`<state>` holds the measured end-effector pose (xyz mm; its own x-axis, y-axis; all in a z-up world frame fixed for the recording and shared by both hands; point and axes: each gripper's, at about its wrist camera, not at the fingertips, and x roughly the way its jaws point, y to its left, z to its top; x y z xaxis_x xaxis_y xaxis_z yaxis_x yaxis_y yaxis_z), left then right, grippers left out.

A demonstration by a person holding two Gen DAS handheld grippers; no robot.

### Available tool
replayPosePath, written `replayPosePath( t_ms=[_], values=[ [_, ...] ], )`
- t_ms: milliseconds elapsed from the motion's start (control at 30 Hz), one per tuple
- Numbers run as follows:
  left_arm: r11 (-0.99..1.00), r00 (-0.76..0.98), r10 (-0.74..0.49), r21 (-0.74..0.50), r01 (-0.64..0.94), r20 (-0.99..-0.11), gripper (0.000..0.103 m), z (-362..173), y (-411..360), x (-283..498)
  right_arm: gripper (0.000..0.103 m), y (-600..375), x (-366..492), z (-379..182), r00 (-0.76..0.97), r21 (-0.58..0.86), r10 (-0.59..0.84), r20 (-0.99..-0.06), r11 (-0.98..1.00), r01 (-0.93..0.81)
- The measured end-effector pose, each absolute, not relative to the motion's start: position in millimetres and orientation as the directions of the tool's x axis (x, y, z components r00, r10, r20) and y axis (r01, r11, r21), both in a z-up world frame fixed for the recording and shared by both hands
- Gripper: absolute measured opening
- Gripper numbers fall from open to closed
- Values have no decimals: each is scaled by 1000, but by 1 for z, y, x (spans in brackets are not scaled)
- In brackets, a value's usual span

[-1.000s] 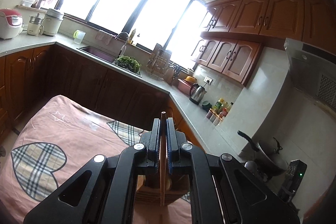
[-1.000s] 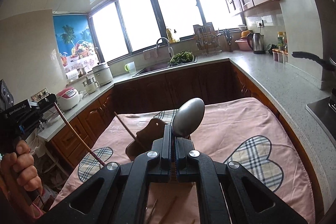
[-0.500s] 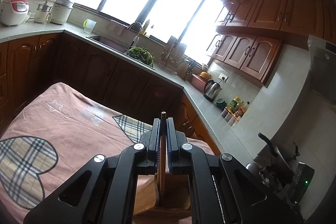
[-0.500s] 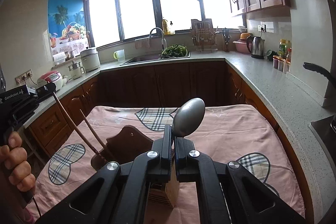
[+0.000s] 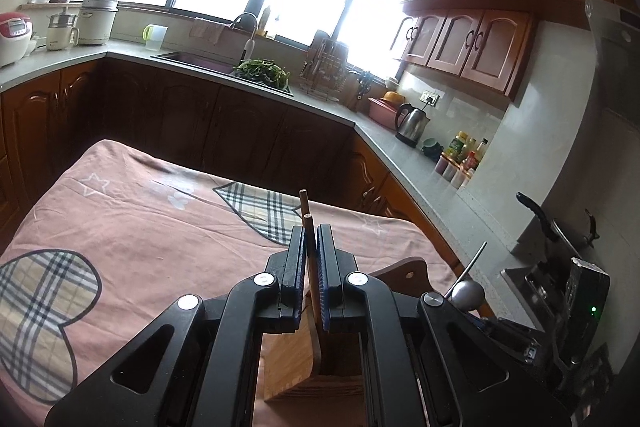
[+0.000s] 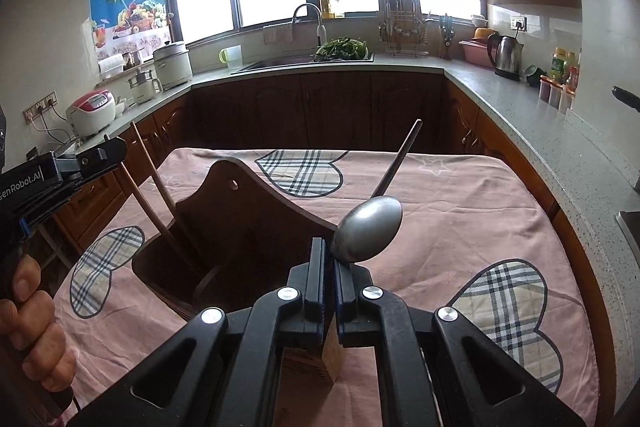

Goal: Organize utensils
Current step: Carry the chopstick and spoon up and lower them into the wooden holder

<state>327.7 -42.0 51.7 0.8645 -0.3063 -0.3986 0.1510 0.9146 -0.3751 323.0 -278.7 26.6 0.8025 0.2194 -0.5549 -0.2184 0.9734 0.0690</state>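
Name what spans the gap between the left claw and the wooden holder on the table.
Two wooden chopsticks: they slant from the shut left claw down into the wooden holder. The right wrist view shows this.

text: "enRobot.AI" | on: left gripper (image 6: 92,157) body | view: right wrist

Your two black grippers, left gripper (image 5: 311,263) and right gripper (image 6: 327,267), show blue-edged pads, silver screws; white "enRobot.AI" lettering marks one.
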Motion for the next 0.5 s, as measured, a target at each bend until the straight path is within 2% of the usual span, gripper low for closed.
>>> replayPosePath(
  t_ms=[400, 500],
  values=[
    [911, 852, -324, -379, 163, -412, 5, 55, -39, 328, 8, -281, 320, 29, 801, 115, 245, -547, 969, -218],
    [910, 846, -328, -382, 163, -421, 15, 55, -38, 327, 9, -284, 319, 29, 799, 133, 252, -547, 968, -214]
  ],
)
